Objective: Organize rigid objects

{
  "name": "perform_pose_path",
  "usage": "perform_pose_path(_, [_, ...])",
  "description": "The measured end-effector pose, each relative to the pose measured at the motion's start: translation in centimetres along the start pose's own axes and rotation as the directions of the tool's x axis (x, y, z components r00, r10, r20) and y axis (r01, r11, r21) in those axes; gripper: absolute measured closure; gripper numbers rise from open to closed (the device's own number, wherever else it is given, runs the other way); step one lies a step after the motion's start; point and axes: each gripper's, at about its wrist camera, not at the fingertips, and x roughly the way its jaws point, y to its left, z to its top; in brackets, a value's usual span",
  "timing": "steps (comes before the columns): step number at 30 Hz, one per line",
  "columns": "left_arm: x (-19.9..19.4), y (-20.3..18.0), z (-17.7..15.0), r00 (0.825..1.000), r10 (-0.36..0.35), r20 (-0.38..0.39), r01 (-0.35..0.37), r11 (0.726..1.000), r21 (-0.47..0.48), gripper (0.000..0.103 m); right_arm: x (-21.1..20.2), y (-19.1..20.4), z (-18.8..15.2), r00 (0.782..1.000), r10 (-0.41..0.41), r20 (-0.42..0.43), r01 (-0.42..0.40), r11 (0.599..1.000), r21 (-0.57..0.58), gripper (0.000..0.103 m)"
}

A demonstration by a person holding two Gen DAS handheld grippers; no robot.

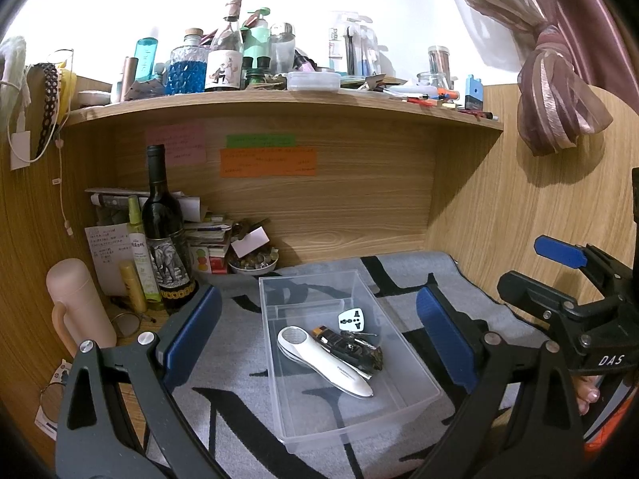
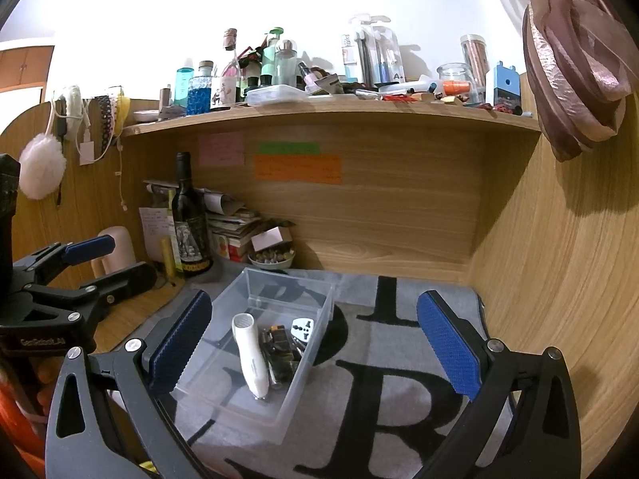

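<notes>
A clear plastic bin [image 1: 415, 375] [image 2: 207, 395] stands on the grey lettered mat. Inside lie a white handheld device [image 1: 323, 357] [image 2: 251, 355], a dark gadget with keys [image 1: 353, 349] [image 2: 279, 353] and a white plug adapter [image 1: 351, 318] [image 2: 302, 328]. My left gripper [image 1: 319, 335] is open and empty, its blue pads [image 1: 191, 331] either side of the bin, above it. My right gripper [image 2: 315, 343] is open and empty, over the bin's right side and the mat. The right gripper also shows at the right edge of the left wrist view [image 1: 531, 267], and the left gripper at the left of the right wrist view [image 2: 116, 259].
A wine bottle [image 1: 163, 231] [image 2: 189, 215], spray bottles, a pink flask [image 1: 78, 307], stacked books and a small bowl [image 1: 251, 265] crowd the back left corner. Wooden walls enclose the desk. The shelf above [image 1: 279, 99] is full of bottles and jars. A curtain [image 1: 559, 92] hangs at right.
</notes>
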Motion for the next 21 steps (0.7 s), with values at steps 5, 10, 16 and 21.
perform_pose_path(5, [0.05,0.07,0.04,1.000,-0.002,-0.002,0.002,1.000,0.000,0.004,0.03,0.05,0.01,1.000,0.001,0.002,-0.001,1.000,0.000,0.000])
perform_pose_path(10, [0.16,0.18,0.10,1.000,-0.003,-0.001,0.003,1.000,0.000,0.004,0.05,0.03,0.07,1.000,0.002,0.002,-0.002,1.000,-0.001,0.000])
perform_pose_path(16, [0.50,0.03,0.10,1.000,-0.006,-0.010,0.006,1.000,0.003,0.004,0.14,-0.01,0.21,1.000,0.006,0.002,-0.006,1.000,-0.001,0.000])
perform_pose_path(21, [0.72,-0.20,0.03,1.000,-0.011,-0.013,0.011,1.000,0.009,0.003,0.25,0.01,0.24,1.000,0.006,0.001,-0.006,1.000,-0.002,0.000])
